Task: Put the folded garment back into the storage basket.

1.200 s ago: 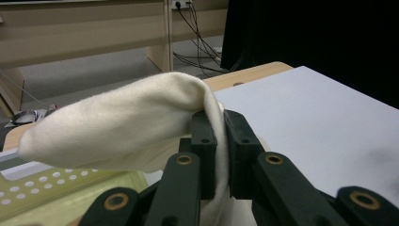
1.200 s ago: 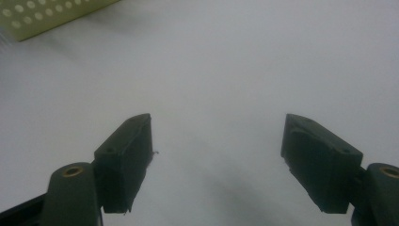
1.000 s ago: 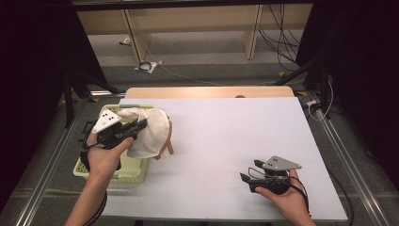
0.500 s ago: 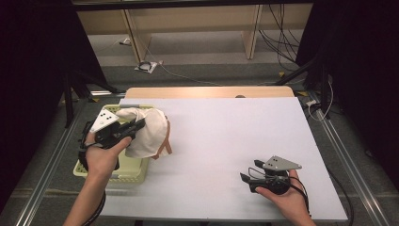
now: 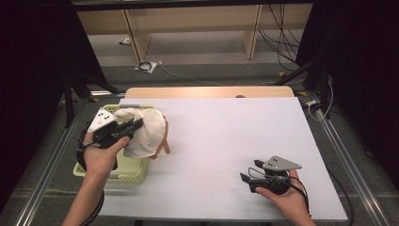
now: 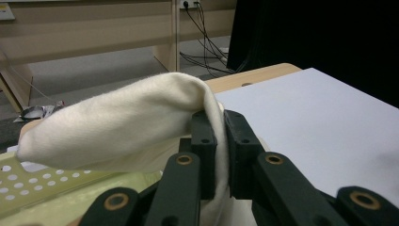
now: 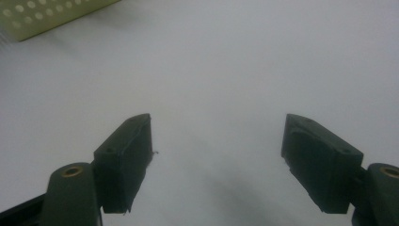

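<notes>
Meanwhile the left tongs [image 5: 136, 125], raised in a lifted hand, pinched a cream cloth [image 5: 146, 132] above the pale green basket [image 5: 123, 169] at the white surface's [image 5: 235, 141] left edge. Resting low near the front right, the right tongs [image 5: 248, 172] stood spread. Behind lay grey floor and cables.

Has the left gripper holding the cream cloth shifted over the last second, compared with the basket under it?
No. The left gripper stays clamped on the cream cloth above the pale green basket, in the same spot as before.
</notes>
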### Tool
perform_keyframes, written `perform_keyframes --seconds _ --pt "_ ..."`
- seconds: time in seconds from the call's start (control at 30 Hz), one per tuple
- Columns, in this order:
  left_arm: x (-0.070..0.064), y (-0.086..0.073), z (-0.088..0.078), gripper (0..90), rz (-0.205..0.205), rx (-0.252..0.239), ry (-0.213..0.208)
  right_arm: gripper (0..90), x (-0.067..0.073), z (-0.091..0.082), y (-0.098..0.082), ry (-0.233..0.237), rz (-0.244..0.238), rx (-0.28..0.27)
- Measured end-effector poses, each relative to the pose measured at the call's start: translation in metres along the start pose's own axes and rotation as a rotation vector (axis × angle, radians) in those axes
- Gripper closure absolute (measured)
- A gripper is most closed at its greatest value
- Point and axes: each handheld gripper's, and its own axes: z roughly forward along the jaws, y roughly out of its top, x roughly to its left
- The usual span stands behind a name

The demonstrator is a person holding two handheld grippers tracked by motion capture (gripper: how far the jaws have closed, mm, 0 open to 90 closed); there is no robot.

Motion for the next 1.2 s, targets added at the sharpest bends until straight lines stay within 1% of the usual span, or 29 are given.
perform_keyframes --seconds 0.53,0.9,1.2 --pt "0.008 -0.001 -0.002 83.1 -0.013 0.010 0.007 26.0 0.000 0.000 0.000 0.002 0.002 -0.002" --pt "0.015 -0.003 -0.003 83.1 -0.034 0.019 0.013 26.0 0.000 0.000 0.000 0.001 0.002 -0.002" --pt "0.019 -0.003 -0.006 83.1 -0.037 0.022 0.020 26.0 0.000 0.000 0.000 0.002 0.002 -0.001"
